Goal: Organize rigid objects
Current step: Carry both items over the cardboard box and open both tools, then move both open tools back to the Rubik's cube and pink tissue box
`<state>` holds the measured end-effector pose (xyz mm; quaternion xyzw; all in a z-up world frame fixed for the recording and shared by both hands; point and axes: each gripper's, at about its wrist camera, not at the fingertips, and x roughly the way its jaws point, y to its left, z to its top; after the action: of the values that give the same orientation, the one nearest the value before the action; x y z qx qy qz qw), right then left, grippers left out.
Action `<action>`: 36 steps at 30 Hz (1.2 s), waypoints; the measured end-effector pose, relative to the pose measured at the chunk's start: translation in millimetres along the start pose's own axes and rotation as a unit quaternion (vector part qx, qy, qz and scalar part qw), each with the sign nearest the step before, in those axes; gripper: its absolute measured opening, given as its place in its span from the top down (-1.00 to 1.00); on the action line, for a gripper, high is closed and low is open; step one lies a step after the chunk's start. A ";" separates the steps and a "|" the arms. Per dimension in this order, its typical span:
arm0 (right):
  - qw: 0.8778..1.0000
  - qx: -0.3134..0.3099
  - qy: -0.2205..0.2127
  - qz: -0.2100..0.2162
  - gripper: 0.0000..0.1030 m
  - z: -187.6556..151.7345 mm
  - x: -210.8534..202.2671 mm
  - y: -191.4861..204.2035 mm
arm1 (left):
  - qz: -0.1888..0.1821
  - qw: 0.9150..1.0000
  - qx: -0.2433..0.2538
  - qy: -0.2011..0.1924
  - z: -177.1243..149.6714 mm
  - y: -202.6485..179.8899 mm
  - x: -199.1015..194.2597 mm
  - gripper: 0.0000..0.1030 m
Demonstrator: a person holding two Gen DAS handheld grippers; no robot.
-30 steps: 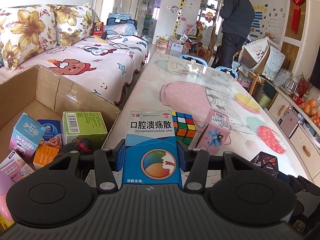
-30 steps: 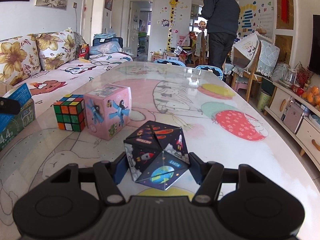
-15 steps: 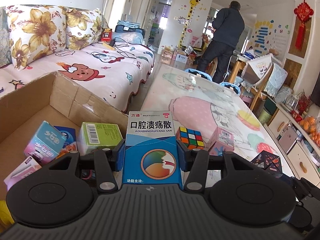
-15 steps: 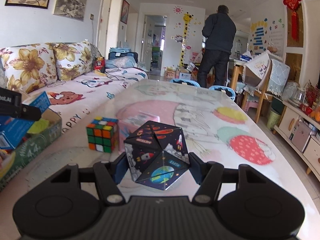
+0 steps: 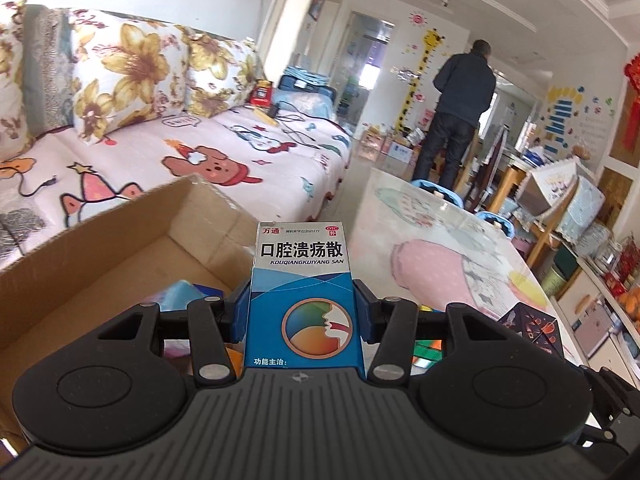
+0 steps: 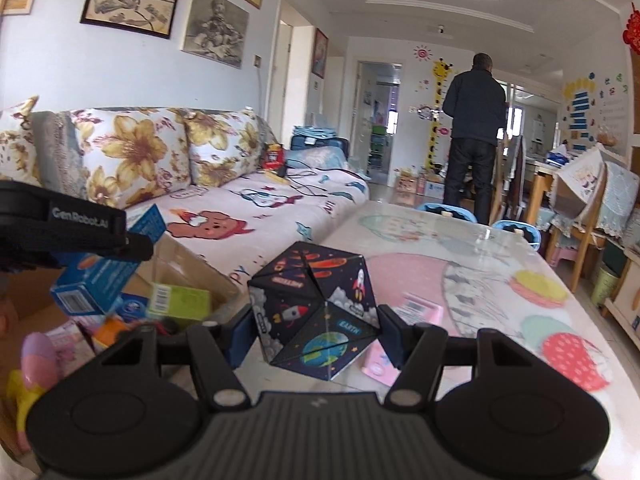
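My left gripper point(image 5: 302, 312) is pinching one blue medicine box point(image 5: 302, 300) by its two narrow sides, the box standing upright with its long axis running up and away from the fingers and its printed face toward the camera. My right gripper point(image 6: 316, 332) is clamped on one dark space-print folding cube point(image 6: 316, 312), a corner pointing down between the jaws. What the drop turns on is the cardboard box point(image 5: 100, 232): from the left wrist view it lies below and to the left of the medicine box, its open floor ahead of the left finger; from the right wrist view the carton's contents sit to the left and lower, with the left gripper and its blue box hanging over them. So the left hand is the nearer one and I judge it should release first, easing down so the box goes in on a bare patch of floor, while the right hand has to cross leftward after. Inside the carton I count one green box point(image 6: 180, 302), one pink egg-shaped toy point(image 6: 40, 356) and several smaller packs too overlapped to number. On the table point(image 6: 480, 280) I can make out one pink box point(image 6: 404, 320), partly hidden behind the cube. One man point(image 6: 474, 140) stands far off, back turned.
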<state>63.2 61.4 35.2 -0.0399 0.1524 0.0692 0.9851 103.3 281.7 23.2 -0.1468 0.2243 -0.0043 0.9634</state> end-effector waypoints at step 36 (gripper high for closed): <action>0.981 -0.093 0.013 0.168 -0.56 15.6 30.3 100.2 | 0.180 0.981 -0.065 -0.006 9.1 25.3 -7.7 -0.64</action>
<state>81.5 165.6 35.0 -0.1061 0.1627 0.2472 0.9493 98.8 309.1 27.1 -0.1658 0.2415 0.1849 0.9381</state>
